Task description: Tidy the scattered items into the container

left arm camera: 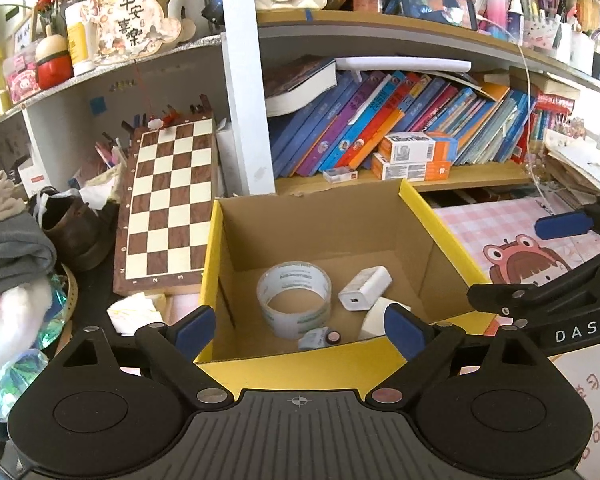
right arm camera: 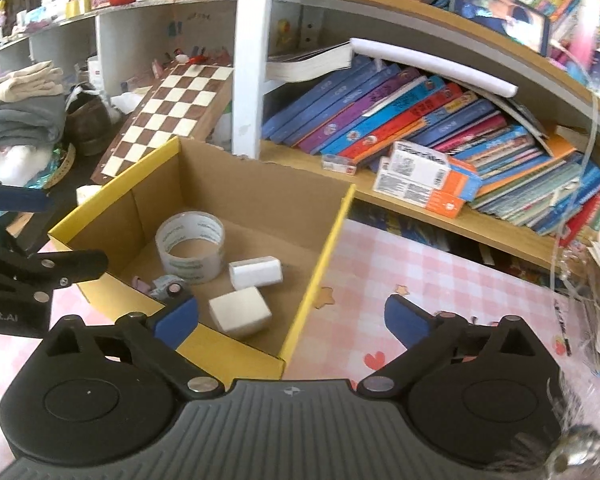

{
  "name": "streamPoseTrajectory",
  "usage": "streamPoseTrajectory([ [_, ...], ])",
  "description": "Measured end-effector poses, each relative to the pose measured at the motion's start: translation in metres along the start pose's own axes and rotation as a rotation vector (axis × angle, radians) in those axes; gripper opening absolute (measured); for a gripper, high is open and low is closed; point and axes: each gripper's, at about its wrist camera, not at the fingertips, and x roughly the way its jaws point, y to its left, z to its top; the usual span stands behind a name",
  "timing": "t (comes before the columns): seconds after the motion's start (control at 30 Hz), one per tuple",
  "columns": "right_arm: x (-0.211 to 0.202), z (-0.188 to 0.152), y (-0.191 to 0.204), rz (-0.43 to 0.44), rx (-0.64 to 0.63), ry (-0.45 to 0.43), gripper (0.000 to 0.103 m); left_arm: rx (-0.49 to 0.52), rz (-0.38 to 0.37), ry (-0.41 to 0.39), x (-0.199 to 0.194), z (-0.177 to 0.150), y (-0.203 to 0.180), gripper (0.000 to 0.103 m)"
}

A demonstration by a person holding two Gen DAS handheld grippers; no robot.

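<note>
Left wrist view looks down into an open cardboard box (left arm camera: 440, 232) with yellow edges, standing on a pink checked tablecloth (left arm camera: 488, 224). Inside lie a roll of clear tape (left arm camera: 294, 300), a white charger (left arm camera: 365, 288), a white block (left arm camera: 374, 318) and a small round-capped item (left arm camera: 320, 338). The left gripper (left arm camera: 300, 326) hangs over the box's near edge, jaws spread wide, holding nothing. The right gripper (right arm camera: 292, 318) is likewise spread and empty, above the box's right wall. A chessboard (left arm camera: 168, 204) leans behind.

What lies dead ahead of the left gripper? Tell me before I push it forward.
Probably the clear packing-tape roll on the floor of the yellow-rimmed cardboard box. The open left gripper points down into it, though depth is uncertain.
</note>
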Motion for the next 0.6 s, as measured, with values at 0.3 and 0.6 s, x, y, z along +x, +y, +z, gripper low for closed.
streamPoseTrajectory([
  [0.3,-0.017,-0.033,-0.010,-0.077,0.070,-0.010,0.103,0.017,0.043,-0.026,-0.012,-0.014,-0.022,0.099],
  [0.6,-0.025,-0.063,-0.021,-0.131,0.149,0.030,0.103,0.033,0.040,0.001,-0.015,-0.027,-0.042,0.099],
])
